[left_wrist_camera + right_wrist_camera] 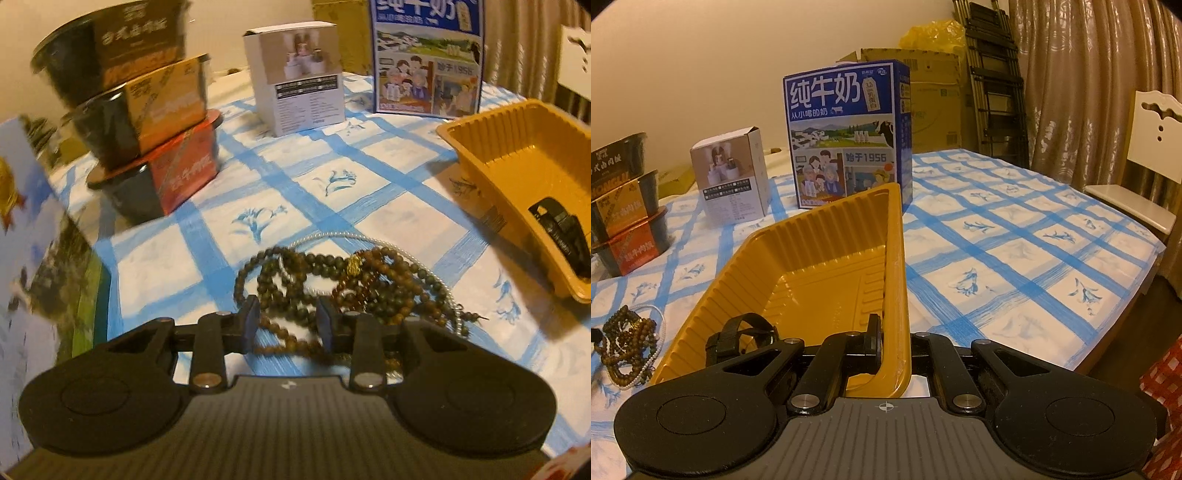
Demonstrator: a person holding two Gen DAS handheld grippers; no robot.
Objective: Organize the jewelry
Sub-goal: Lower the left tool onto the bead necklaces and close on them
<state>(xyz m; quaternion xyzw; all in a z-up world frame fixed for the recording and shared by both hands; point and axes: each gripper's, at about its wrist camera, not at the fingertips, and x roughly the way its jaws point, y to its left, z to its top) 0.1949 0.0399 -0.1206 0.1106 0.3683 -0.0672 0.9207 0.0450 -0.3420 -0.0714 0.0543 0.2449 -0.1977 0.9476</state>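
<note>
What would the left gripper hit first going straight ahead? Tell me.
Most likely the pile of bead strands: the left gripper, jaws apart, points right at it on the checked tablecloth. Whether it already touches is unclear.

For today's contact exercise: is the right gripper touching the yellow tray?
Touching. The right wrist view shows the right gripper shut on the side wall of the yellow tray, one finger pressed against its inner face.
</note>
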